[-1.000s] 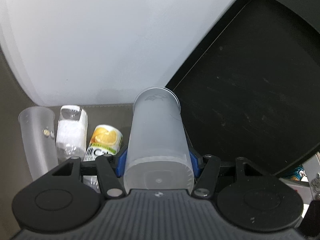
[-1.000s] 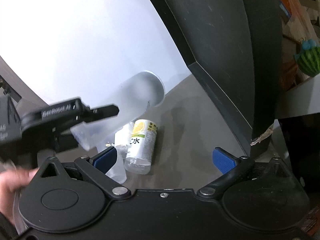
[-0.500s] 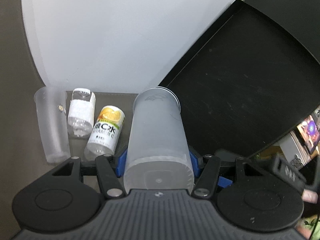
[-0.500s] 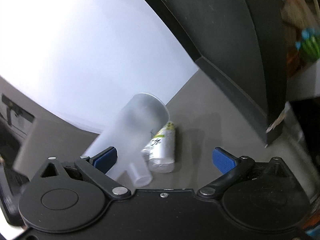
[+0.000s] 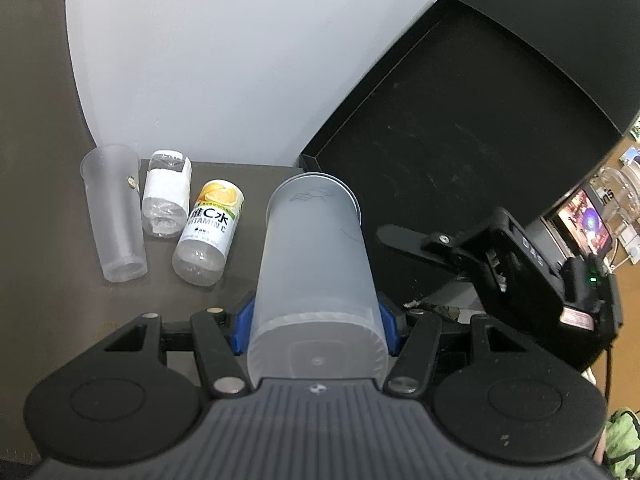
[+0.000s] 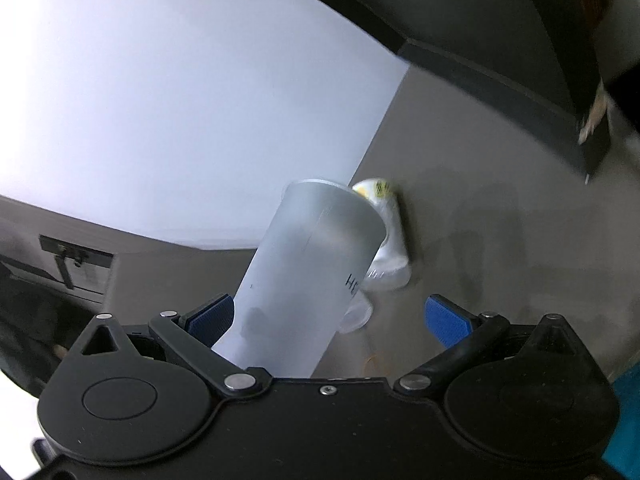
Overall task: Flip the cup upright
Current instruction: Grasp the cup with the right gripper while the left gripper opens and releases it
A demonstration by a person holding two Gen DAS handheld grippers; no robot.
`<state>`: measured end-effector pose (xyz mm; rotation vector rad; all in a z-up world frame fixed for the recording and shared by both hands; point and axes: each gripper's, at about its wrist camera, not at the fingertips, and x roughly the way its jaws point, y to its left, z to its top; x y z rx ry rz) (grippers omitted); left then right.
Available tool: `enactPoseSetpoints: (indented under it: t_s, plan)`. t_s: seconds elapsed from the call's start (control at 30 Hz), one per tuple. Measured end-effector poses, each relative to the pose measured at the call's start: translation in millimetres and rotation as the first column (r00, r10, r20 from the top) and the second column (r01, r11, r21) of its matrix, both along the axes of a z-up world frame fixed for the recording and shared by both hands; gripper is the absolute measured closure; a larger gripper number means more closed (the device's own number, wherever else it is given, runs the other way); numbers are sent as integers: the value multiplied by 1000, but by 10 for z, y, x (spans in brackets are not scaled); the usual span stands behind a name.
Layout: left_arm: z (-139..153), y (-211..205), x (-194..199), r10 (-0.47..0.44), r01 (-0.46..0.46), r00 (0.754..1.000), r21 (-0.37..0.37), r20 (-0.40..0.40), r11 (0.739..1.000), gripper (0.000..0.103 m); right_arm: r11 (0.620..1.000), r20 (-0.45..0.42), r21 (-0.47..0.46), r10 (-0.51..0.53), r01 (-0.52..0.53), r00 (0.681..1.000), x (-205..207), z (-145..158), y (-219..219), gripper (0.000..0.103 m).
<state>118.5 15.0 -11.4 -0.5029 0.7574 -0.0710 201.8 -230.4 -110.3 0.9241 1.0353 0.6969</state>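
My left gripper (image 5: 316, 320) is shut on a frosted translucent plastic cup (image 5: 316, 276), gripping it near its base, with the rim pointing away from the camera. In the right wrist view the same cup (image 6: 308, 272) slants across the lower middle, close to the left blue pad. My right gripper (image 6: 328, 314) is open and holds nothing; it also shows at the right of the left wrist view (image 5: 492, 256), beside the cup.
A second frosted cup (image 5: 114, 212), a clear bottle with a white label (image 5: 166, 194) and a vitamin C drink bottle (image 5: 210, 232) sit on the brown table (image 5: 52, 280). A black tray (image 5: 460, 128) leans at the right. A white board (image 5: 224, 60) stands behind.
The left gripper has lifted and drawn back with the cup, so more table shows. The right gripper has moved in close beside the cup, which now fills its lower view.
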Motion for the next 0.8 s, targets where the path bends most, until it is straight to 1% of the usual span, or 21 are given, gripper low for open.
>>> enactPoseSetpoints:
  t_s: [0.07,0.17,0.37,0.47,0.53,0.7,0.73,0.8]
  plan:
    - [7,-12,-61,-7,7,1000,-4,3,1000,44,998,-35,59,10,-8,999,-31,-65,15,0]
    - [15,-33,-154,-14,14,1000,-8,7,1000,44,993,-79,119,31,-22,996,-98,-124,39,0]
    - [20,-84,-347,-39,39,999,-15,11,999,44,985,-108,169,54,-36,993,-180,-181,82,0]
    - [16,-107,-445,-48,48,999,-16,9,999,44,968,-148,250,59,-20,987,-197,-261,76,0]
    - [11,-123,-510,-54,54,999,-15,6,998,44,958,-168,285,64,-13,984,-200,-295,68,0]
    - [-5,-131,-633,-59,59,998,-19,-3,998,44,955,-196,297,65,-4,978,-247,-396,70,0]
    - [-5,-129,-650,-61,61,998,-17,-4,998,44,953,-201,303,69,-5,977,-256,-415,76,2]
    - [18,-121,-686,-66,66,998,-16,0,998,44,953,-211,304,80,-13,974,-260,-452,82,10]
